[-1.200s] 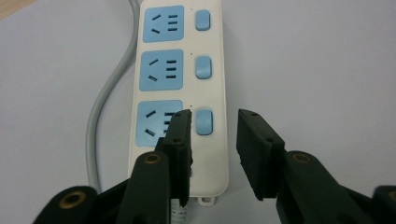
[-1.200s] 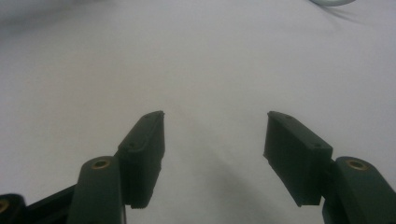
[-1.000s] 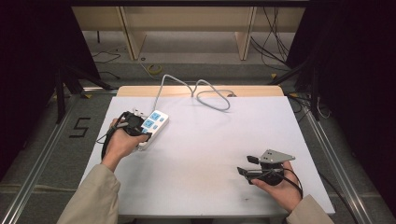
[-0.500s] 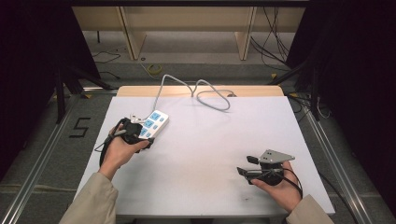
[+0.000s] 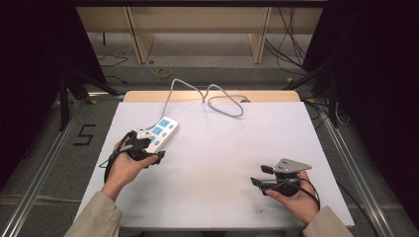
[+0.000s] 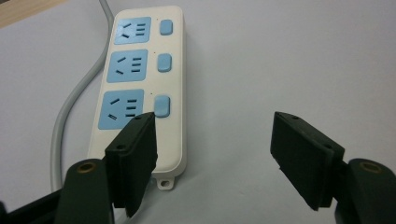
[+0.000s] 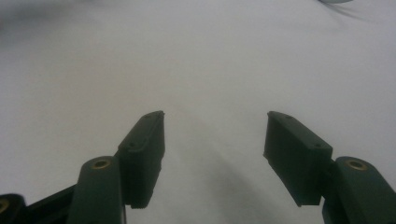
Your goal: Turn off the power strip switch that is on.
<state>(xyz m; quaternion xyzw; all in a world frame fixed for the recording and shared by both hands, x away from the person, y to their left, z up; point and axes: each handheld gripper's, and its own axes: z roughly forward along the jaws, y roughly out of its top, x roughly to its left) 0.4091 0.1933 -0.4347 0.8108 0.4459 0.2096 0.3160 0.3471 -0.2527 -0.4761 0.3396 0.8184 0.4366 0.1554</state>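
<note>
- Since the earlier frames, left gripper point(image 5: 148, 150) draws back toward the person from the power strip point(image 5: 161, 132); its jaws have just been opening and now stand spread wide, nothing between them.
- Power strip lies flat on the white table point(image 5: 227, 163), left of centre toward the far side. In the left gripper view the strip point(image 6: 140, 88) sits just ahead of the jaws, its near end partly behind the left one; not gripped.
- Grey cord point(image 5: 217, 96) runs from the strip's far end in loose loops and off the back edge.
- Right gripper point(image 5: 271, 181) rests low near the front right corner, well apart from the strip; jaws spread, bare table between them in the right gripper view.
- Risk: a re-grip from this offset likely lands one jaw on top of the strip, pressing a blue switch point(image 6: 162, 105) or skidding the strip sideways.
- Risk: if the strip is dragged or lifted, the looped cord can tug it back or twist it.
- Risk: the trailing gripper cable near the left wrist may snag the strip's near end.
</note>
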